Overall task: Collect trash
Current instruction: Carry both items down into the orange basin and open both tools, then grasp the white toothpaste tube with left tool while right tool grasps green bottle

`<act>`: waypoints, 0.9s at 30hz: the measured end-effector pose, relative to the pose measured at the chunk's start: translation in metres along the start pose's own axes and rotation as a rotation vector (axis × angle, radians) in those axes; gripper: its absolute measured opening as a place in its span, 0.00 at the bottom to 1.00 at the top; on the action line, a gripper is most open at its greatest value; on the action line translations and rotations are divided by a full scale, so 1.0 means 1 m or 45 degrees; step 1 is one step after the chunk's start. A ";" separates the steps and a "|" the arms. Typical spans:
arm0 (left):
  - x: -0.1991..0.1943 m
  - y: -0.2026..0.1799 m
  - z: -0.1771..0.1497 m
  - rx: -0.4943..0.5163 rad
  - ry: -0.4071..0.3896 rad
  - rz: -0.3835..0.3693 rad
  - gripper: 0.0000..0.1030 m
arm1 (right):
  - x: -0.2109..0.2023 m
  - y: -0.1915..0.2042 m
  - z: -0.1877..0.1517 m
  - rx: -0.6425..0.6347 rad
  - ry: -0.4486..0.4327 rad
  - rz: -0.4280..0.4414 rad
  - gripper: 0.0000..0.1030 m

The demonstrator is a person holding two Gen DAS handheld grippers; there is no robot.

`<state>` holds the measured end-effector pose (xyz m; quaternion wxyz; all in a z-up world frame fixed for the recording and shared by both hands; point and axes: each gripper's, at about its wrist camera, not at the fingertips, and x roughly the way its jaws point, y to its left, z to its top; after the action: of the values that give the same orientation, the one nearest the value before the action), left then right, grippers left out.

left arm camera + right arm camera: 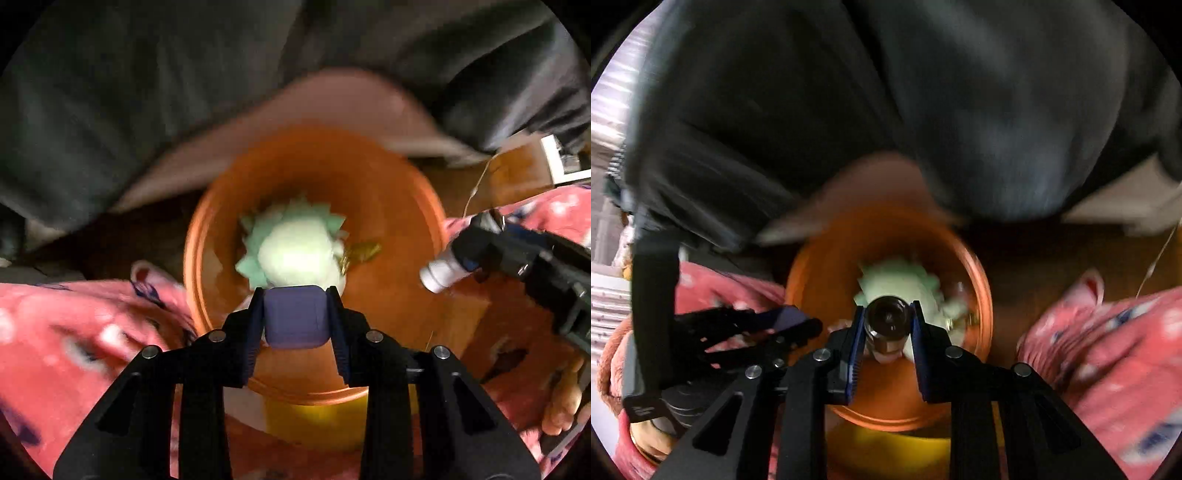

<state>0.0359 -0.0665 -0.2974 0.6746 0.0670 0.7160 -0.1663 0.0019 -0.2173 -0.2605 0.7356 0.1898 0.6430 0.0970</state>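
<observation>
An orange bucket [388, 206] stands below both grippers; it also shows in the right wrist view [827, 266]. Inside lie a pale green jagged wrapper [295, 243] and a small gold wrapper [364, 251]. My left gripper [295, 291] is shut on a dark blue rounded block [295, 317] over the bucket's near side. My right gripper [888, 308] is shut on a small white bottle [888, 321], seen end-on above the bucket. The bottle [443, 271] and right gripper [480, 251] show at the bucket's right rim in the left wrist view. The left gripper [798, 321] shows at left in the right wrist view.
A red patterned cloth [74, 332] lies on both sides of the bucket, also in the right wrist view [1108, 350]. A person in dark clothes [184, 92] fills the top. A yellow thing [314, 424] sits under the bucket's near rim. Wooden floor [517, 173] shows at right.
</observation>
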 end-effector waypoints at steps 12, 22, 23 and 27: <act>0.021 0.012 -0.008 -0.069 0.039 0.019 0.67 | 0.021 -0.018 0.000 0.104 0.062 -0.043 0.57; 0.000 0.007 -0.011 -0.058 -0.070 0.035 0.67 | 0.001 -0.014 -0.001 0.092 -0.027 -0.026 0.60; -0.010 0.004 -0.013 -0.043 -0.108 0.038 0.67 | -0.006 -0.010 -0.001 0.067 -0.054 -0.028 0.61; -0.046 -0.005 -0.021 0.032 -0.266 0.086 0.67 | -0.062 0.020 -0.001 -0.145 -0.277 0.042 0.67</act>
<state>0.0181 -0.0583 -0.2502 0.7501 0.0819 0.6369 -0.1585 -0.0064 -0.2228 -0.1958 0.8089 0.1678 0.5496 0.1243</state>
